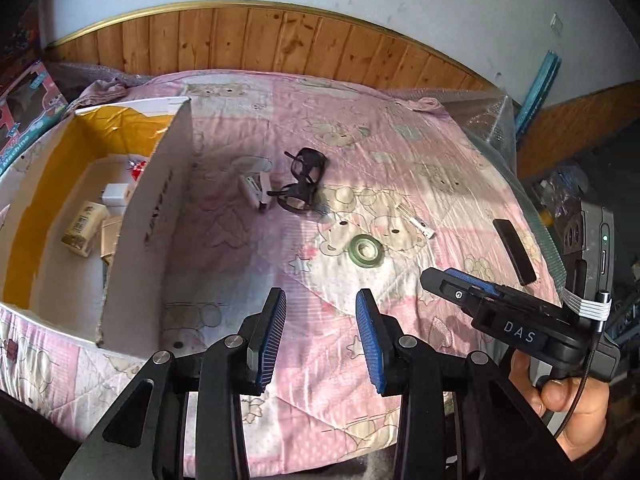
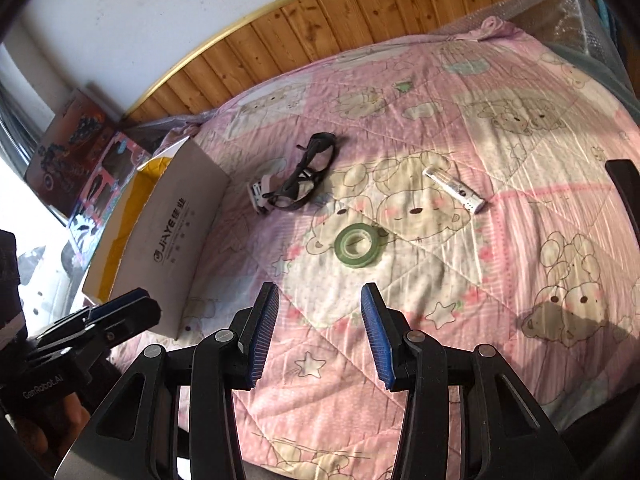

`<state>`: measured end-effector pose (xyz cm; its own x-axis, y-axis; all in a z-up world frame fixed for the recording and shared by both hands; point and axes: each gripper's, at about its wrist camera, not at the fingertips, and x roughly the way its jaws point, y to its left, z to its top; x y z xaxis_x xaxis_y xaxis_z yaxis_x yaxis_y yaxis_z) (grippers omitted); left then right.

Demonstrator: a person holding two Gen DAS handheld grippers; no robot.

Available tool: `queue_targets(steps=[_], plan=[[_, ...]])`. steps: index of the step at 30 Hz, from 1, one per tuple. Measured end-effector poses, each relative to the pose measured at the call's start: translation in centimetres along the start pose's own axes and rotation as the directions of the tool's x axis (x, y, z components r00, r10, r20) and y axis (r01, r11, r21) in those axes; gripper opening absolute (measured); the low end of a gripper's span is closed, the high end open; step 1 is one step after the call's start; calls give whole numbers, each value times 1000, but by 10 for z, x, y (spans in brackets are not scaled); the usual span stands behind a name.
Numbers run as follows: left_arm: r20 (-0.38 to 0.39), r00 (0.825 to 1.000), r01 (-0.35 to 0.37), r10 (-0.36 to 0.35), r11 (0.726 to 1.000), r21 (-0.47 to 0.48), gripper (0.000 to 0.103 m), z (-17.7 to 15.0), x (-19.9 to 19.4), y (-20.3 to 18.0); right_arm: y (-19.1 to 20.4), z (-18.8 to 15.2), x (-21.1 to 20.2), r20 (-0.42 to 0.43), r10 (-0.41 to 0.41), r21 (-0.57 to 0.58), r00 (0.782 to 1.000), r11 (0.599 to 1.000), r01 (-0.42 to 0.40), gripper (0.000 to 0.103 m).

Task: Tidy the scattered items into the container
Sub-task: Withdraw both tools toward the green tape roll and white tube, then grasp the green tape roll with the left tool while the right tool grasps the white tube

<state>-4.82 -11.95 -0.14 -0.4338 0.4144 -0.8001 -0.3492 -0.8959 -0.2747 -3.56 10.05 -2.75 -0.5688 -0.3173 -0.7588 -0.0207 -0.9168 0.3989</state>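
— Pink quilt (image 1: 320,240) with a bear print is spread over the whole surface. What is seen lying on it?

— Green tape roll (image 2: 356,245) is noted flat near the middle. Black glasses (image 2: 306,178) are found farther back, touching a small white clip-like item (image 2: 259,197). A white stick-shaped object (image 2: 454,190) is placed to the right of the tape, apart from it. A black bar (image 1: 514,251) is seen near the quilt's right edge.

— And the container?

— Cardboard box (image 1: 158,216), white outside and yellow inside, is set at the left edge; a few small packets are already seen on its floor.

— The claws?

— Left gripper (image 1: 321,340) is held above bare quilt, jaws parted, nothing between them. Right gripper (image 2: 319,336) is likewise spread wide and empty, pointed toward the tape but well short of it. A hand (image 1: 576,404) is seen gripping the right tool's handle.
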Motion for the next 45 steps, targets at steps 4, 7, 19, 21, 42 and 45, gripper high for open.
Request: queue_targets(steps=[4,7,19,21,42,45], plan=[[-57,997,52,-51,999,5,41,7,36,-21,-16,14,-2,-15,-29,-19,999,999,29,46],[-92,993,70,-69,998,7,46,12,66,-37,-30,31,4,-34,-80,-60,996,995,78,46],[-185,982,29,-30,1000,-11,54,33,172,-51,-88,92,83,-166,-205,-298,965,943,149,46],[-195,981,19,-23,1000,-25,54,34,185,-48,-93,93,99,-185,-213,-317,959,937,147,46],[-76,995,-63,69,995,83,49,29,194,-49,-113,108,121,-220,-159,-196,962,974,116,20],[-57,996,-65,70,995,82,49,32,181,-49,-116,112,111,-215,-94,-136,972,988,66,20]])
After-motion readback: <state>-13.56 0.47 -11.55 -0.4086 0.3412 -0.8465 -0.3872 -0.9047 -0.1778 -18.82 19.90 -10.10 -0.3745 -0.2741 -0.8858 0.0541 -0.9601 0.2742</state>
